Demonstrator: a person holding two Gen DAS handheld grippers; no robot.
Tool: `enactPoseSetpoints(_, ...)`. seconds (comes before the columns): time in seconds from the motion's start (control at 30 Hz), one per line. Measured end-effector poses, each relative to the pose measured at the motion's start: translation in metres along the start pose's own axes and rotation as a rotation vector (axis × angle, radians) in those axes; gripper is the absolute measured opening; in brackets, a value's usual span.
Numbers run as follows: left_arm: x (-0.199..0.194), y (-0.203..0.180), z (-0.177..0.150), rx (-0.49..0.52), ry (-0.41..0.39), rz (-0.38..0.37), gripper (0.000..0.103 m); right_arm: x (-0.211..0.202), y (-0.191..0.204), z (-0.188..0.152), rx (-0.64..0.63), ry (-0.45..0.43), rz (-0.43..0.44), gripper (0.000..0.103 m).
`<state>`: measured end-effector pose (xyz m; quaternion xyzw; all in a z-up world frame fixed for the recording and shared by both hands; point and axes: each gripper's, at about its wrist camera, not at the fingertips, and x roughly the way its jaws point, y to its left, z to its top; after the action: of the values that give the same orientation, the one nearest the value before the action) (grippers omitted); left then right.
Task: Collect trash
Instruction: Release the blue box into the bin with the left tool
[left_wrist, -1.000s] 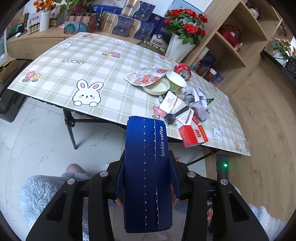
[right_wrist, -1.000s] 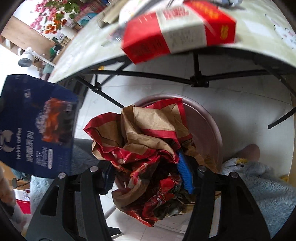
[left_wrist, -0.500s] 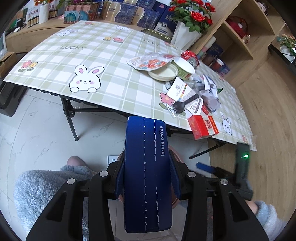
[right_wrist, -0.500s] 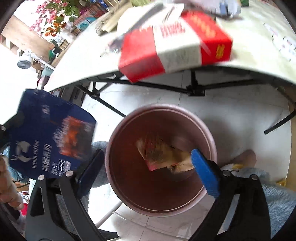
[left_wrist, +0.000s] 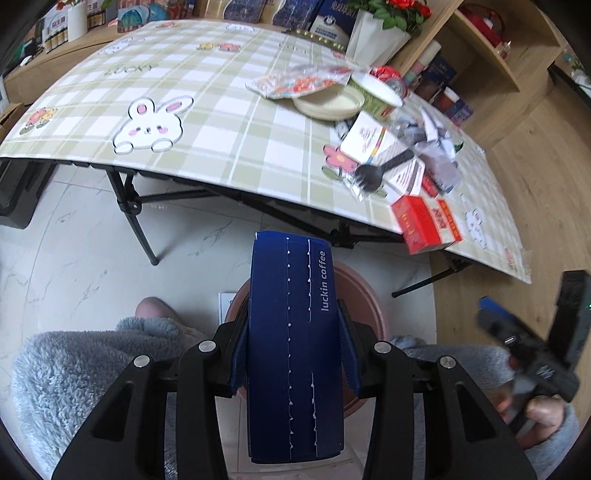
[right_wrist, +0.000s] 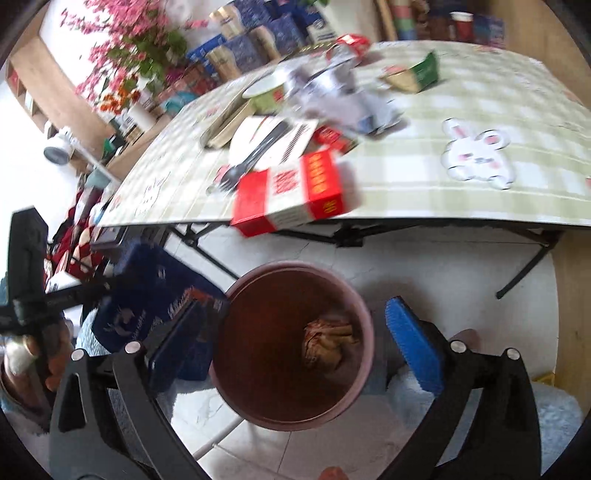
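From the left wrist view, the left gripper (left_wrist: 293, 343) is clamped on a dark blue carton (left_wrist: 293, 343) printed with "luckin coffee" in white; the flattened carton stands upright between the pads and hangs above a pinkish-brown trash bin (left_wrist: 364, 295) on the pale marbled floor (left_wrist: 74, 266). Beyond it a folding table (left_wrist: 221, 122) wears a green checked cloth with cartoon rabbits. Its right part holds the litter: a red and white box (left_wrist: 424, 225) jutting over the near edge, a black plastic fork (left_wrist: 384, 170), white cards, crumpled silver wrappers, a paper bowl and a lid. The left half of the cloth lies bare, and open floor runs under the table between its black legs. At the right edge the right gripper (left_wrist: 517, 332) appears blurred in a hand. From the right wrist view, the right gripper (right_wrist: 295, 339) has just been opening and now stands wide apart with nothing between its blue pads, looking down into the bin (right_wrist: 236, 295). A crumpled red and brown wrapper (right_wrist: 328, 343) lies at the bottom, with much of the bin free around it. The blue carton (right_wrist: 147, 306) sits just left of the rim, and the red box (right_wrist: 291, 192) overhangs the table edge above.
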<state>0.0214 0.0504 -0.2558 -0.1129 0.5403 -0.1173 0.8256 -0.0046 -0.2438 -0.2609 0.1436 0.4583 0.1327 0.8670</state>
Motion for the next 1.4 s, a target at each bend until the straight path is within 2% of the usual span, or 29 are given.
enactPoseSetpoints(0.3, 0.035, -0.003, -0.003, 0.034, 0.049, 0.071, 0.041, -0.012, -0.018, 0.006, 0.061, -0.043, 0.008, 0.097)
enactPoseSetpoints(0.7, 0.061, -0.007, 0.001, 0.043, 0.055, 0.089, 0.041, -0.021, -0.025, 0.003, 0.085, -0.062, 0.007, 0.097)
enactPoseSetpoints(0.73, 0.062, -0.005, 0.001, 0.038, 0.047, 0.078, 0.043, -0.022, -0.025, 0.004, 0.086, -0.063, 0.007, 0.097)
enactPoseSetpoints(0.77, 0.063, -0.004, 0.002, 0.031, 0.047, 0.064, 0.053, -0.022, -0.025, 0.003, 0.086, -0.064, 0.006, 0.097)
enactPoseSetpoints(0.8, 0.062, -0.002, 0.003, 0.023, 0.047, 0.055, 0.058, -0.022, -0.024, 0.003, 0.086, -0.063, 0.006, 0.097)
enactPoseSetpoints(0.87, 0.057, 0.003, 0.004, -0.003, 0.027, 0.041, 0.068, -0.022, -0.024, 0.003, 0.080, -0.064, 0.010, 0.097)
enactPoseSetpoints(1.0, 0.036, 0.007, 0.011, -0.010, -0.039, 0.053, 0.078, -0.023, -0.021, 0.002, 0.063, -0.066, -0.003, 0.097)
enactPoseSetpoints(1.13, 0.004, 0.005, 0.019, -0.003, -0.151, 0.064, 0.092, -0.025, -0.017, 0.003, 0.057, -0.096, -0.044, 0.097)
enactPoseSetpoints(1.27, -0.024, -0.004, 0.028, 0.050, -0.240, 0.071, 0.096, -0.027, -0.013, 0.004, 0.045, -0.124, -0.035, 0.097)
enactPoseSetpoints(1.4, -0.039, -0.010, 0.035, 0.092, -0.301, 0.106, 0.096, -0.022, -0.002, 0.007, -0.013, -0.119, -0.075, 0.097)
